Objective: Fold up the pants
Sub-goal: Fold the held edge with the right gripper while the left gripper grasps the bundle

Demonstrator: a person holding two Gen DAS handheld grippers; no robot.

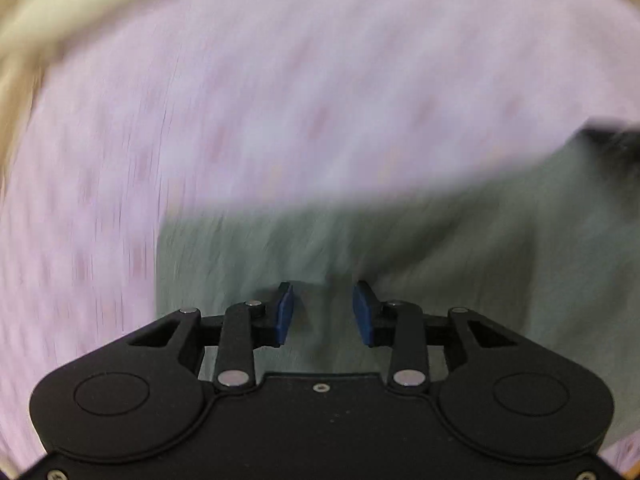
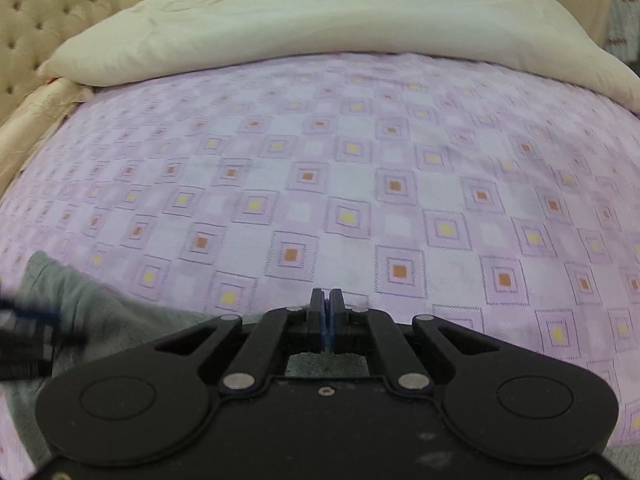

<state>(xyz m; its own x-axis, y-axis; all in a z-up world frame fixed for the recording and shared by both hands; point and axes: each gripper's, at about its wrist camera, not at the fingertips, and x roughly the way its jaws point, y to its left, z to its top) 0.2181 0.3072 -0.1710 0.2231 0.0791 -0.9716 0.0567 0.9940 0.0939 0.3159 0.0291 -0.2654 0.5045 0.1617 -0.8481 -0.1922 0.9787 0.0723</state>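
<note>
The grey-green pants (image 1: 440,260) lie spread on the bed and are blurred in the left wrist view. My left gripper (image 1: 322,300) points down over them, its blue pads (image 1: 285,316) apart with nothing pinched between them. In the right wrist view the pants (image 2: 100,312) run from the lower left under my right gripper (image 2: 327,300), whose pads are pressed together. Grey cloth shows beneath its fingers, but none is visible between the tips. A dark blur at the left edge is the left gripper (image 2: 28,336).
A lilac bedspread (image 2: 360,180) with square patterns covers the bed. A cream duvet (image 2: 320,16) lies folded across the far side. A tufted beige headboard (image 2: 40,12) stands at the far left.
</note>
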